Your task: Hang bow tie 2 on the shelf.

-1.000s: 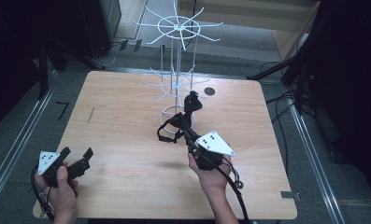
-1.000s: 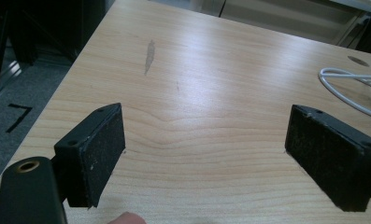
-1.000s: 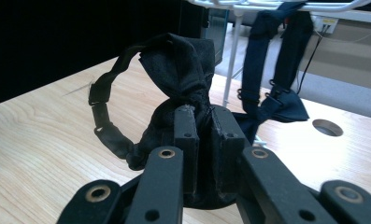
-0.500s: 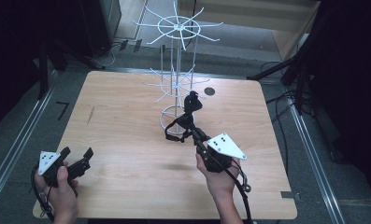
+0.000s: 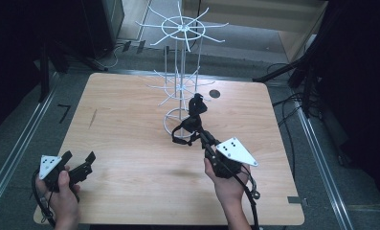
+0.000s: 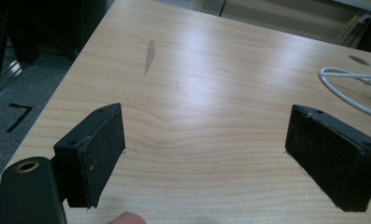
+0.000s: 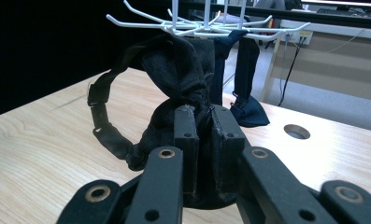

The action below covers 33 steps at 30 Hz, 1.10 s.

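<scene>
Resting left hand-held gripper (image 5: pixel 77 164): jaws spread wide with nothing between them, parked at the near left of the desk (image 5: pixel 130 120), out of the way.
Black cloth item (image 5: pixel 193 125): mid-desk, beside the white wire rack (image 5: pixel 182 72), lifted toward its hooks, likely for hanging.
Right hand-held gripper (image 7: pixel 203 122): jaws pinched tight on the cloth's bunched middle, so its strap loop dangles free.

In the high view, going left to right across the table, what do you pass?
Left hand-held gripper → white wire rack → black cloth item → right hand-held gripper → round hole in the table.
</scene>
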Motion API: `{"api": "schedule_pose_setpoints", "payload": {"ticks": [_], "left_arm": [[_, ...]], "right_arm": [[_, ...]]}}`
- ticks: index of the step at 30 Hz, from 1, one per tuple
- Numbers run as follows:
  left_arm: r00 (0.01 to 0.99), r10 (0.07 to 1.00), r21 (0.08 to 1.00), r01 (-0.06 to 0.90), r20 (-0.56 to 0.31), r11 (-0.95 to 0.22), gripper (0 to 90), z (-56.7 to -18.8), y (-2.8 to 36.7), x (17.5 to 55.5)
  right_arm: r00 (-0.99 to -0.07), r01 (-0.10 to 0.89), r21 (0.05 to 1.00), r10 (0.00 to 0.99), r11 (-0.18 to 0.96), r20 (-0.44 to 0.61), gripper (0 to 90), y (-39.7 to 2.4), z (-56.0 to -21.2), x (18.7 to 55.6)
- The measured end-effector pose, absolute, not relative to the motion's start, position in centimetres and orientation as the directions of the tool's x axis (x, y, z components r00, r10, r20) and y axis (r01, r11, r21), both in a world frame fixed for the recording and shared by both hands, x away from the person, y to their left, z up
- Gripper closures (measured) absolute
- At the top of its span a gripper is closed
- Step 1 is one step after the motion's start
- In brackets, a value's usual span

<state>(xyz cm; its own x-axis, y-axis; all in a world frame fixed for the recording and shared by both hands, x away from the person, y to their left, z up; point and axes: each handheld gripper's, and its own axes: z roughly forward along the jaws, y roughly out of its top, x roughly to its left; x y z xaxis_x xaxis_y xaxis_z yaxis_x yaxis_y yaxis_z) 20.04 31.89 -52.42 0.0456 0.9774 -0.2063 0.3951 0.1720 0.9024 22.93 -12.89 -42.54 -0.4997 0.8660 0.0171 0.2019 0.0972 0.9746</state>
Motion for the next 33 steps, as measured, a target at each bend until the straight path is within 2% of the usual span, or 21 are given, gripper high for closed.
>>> {"api": "schedule_pose_setpoints", "payload": {"ticks": [17,33], "left_arm": [[0.048,0.977,0.904,0.392,-0.207,0.172,13.0,-52.4,31.9,20.0],[0.049,0.976,0.903,0.392,-0.211,0.175,13.0,-52.4,31.9,20.0]], "right_arm": [[-0.504,0.172,0.984,0.863,0.056,0.039,83.6,-13.1,-41.3,22.7],[-0.504,0.177,0.983,0.862,0.044,0.052,83.5,-12.3,-40.9,24.1]]}}
